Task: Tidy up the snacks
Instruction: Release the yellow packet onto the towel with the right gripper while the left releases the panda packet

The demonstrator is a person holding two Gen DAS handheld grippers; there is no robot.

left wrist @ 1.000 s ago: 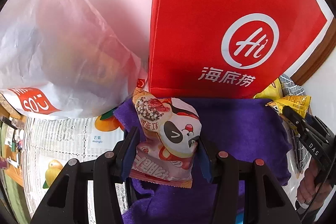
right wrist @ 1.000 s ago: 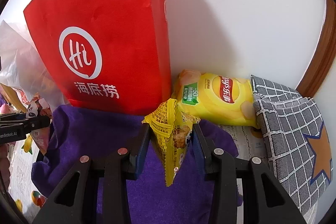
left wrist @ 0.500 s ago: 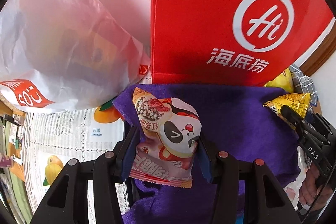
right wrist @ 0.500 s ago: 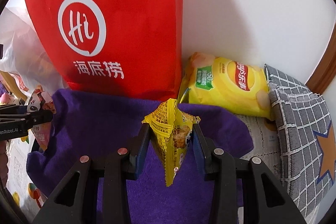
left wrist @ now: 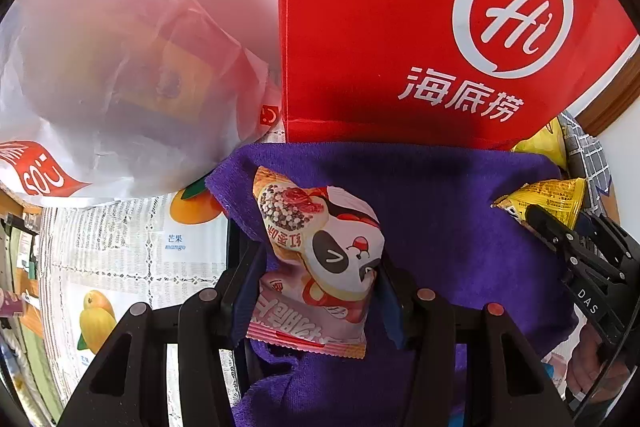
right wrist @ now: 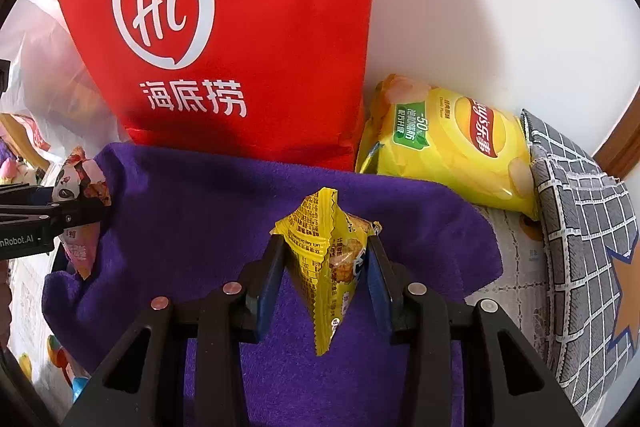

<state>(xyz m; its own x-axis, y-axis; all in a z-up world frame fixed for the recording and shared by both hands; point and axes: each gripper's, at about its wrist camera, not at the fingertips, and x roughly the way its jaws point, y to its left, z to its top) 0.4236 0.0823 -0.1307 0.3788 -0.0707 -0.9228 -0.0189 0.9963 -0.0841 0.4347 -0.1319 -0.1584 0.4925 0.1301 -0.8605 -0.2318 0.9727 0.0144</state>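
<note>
Far off to the left of the left claw, a white plastic bag [left wrist: 104,75] is seen slumped on the fruit-print tablecloth [left wrist: 132,259]. The left claw [left wrist: 316,287] is clamped on a pink panda snack packet [left wrist: 316,259], which is held upright between the pads and raised clear of the purple towel [left wrist: 440,211] spread beneath it. Straight ahead of both claws, the tall red paper bag [left wrist: 400,27] is stood against the wall, its mouth out of frame above.

Over to the right, the right claw [right wrist: 326,275] is closed on a yellow snack packet [right wrist: 328,259], pinched at its middle with the crimped tail hanging below the pads. Ahead and to the right of that claw, a yellow crisps bag [right wrist: 452,147] is left lying against the wall, touching a grey checked cushion [right wrist: 580,227].

The carrying step appears to be in hand: both packets are gripped and aimed at the red bag. For the next move, a lift above the bag's rim seems called for, since nothing can be dropped in from this height. The claws should be brought over one at a time and only then opened.
</note>
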